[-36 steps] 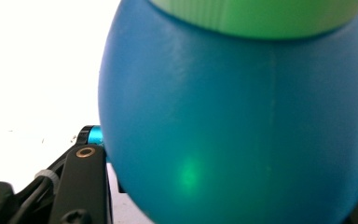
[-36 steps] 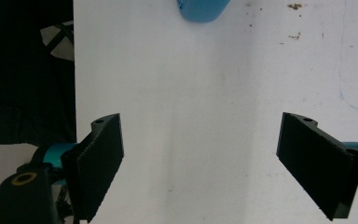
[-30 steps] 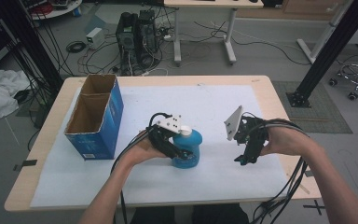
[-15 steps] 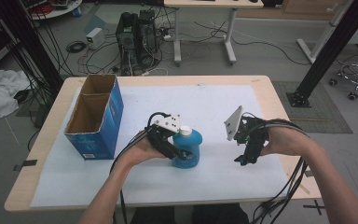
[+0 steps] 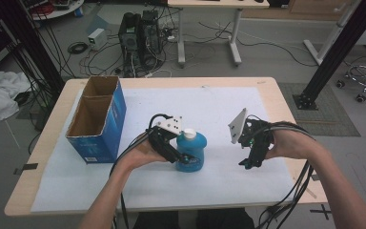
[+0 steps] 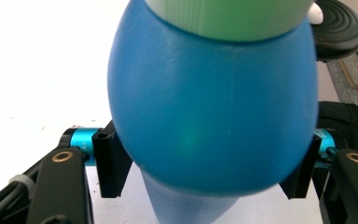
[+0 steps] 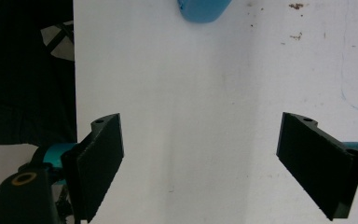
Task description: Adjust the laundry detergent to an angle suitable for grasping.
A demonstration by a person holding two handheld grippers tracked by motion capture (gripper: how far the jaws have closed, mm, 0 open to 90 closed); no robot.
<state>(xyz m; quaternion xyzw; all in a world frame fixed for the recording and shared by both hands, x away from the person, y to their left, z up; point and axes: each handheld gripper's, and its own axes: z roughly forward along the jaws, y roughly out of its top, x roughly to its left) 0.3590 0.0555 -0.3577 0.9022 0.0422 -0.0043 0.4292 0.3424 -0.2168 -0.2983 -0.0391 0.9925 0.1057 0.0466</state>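
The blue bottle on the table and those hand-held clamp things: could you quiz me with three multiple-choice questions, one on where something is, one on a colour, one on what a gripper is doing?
1. Where is the cardboard box relative to the blue bottle?
A. At the table's left side
B. On top of the bottle
C. On the floor

2. What colour is the bottle's cap?
A. Red
B. White
C. Black

3. What state is the right gripper in?
A. Shut on the bottle
B. Shut on the box
C. Open, holding nothing

Answers:
1. A, the open box stands near the left edge in the high view.
2. B, the cap looks white from above.
3. C, its jaws stand wide apart over bare white mat, while the left gripper clamps the bottle.
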